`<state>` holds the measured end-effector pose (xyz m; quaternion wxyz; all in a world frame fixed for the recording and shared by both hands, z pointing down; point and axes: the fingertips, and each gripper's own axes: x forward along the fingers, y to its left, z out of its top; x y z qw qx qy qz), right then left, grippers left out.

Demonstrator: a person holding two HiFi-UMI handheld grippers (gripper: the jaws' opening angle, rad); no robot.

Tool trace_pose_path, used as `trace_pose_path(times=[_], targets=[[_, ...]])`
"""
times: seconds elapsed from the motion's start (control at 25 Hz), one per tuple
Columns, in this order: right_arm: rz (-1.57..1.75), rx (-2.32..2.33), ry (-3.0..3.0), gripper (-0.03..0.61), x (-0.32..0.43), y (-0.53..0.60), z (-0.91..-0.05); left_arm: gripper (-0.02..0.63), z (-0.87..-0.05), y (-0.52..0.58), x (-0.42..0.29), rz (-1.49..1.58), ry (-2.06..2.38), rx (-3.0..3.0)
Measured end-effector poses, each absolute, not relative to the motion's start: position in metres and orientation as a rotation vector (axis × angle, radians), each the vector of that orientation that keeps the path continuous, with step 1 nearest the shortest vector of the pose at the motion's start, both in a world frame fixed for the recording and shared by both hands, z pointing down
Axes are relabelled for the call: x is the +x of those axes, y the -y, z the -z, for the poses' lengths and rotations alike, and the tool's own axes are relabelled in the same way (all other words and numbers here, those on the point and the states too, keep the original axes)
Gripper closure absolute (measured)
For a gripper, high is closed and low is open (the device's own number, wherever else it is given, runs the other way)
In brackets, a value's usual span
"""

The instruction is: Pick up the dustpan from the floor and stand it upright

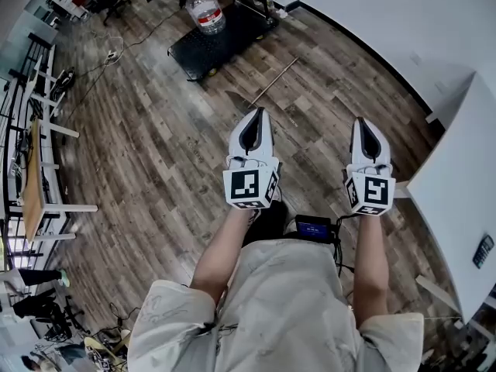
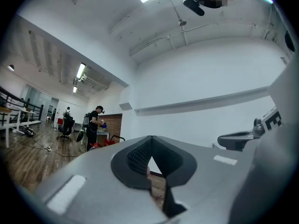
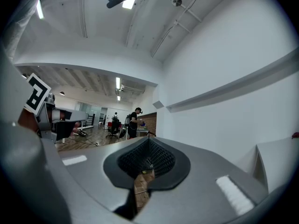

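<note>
Grainy plank floor (image 1: 155, 153); left claw (image 1: 260, 112), right claw (image 1: 361, 122) tapered, closed.

Person wears a pale grey short-sleeved shirt (image 1: 279, 308). Left tool (image 1: 259, 113) and right tool (image 1: 364, 122) are white with black inner lining, each backed by a black-and-white marker cube (image 1: 249, 186).

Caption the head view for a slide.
Left tool and right tool, both shut, held over a wood floor; a thin rod lies ahead by a black cart.
</note>
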<state>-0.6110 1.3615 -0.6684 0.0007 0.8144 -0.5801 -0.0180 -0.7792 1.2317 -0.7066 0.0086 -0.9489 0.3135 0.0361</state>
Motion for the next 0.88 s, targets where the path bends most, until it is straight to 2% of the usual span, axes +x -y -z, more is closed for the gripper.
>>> trace_pose_path(times=[0.32, 0.56, 0.88], targets=[[0.071, 2.549, 1.803, 0.572, -0.589, -1.316, 0.654, 0.594, 0.686, -1.186, -0.754, -0.124, -0.96, -2.983], [0.045, 2.515, 1.8, 0.572, -0.572, -1.217, 0.641, 0.594, 0.678, -1.088, -0.733, -0.127, -0.964, -2.994], [0.072, 2.505, 1.78, 0.572, -0.567, -1.064, 0.671, 0.594, 0.699, -0.936, -0.727, -0.155, -0.953, -3.015]])
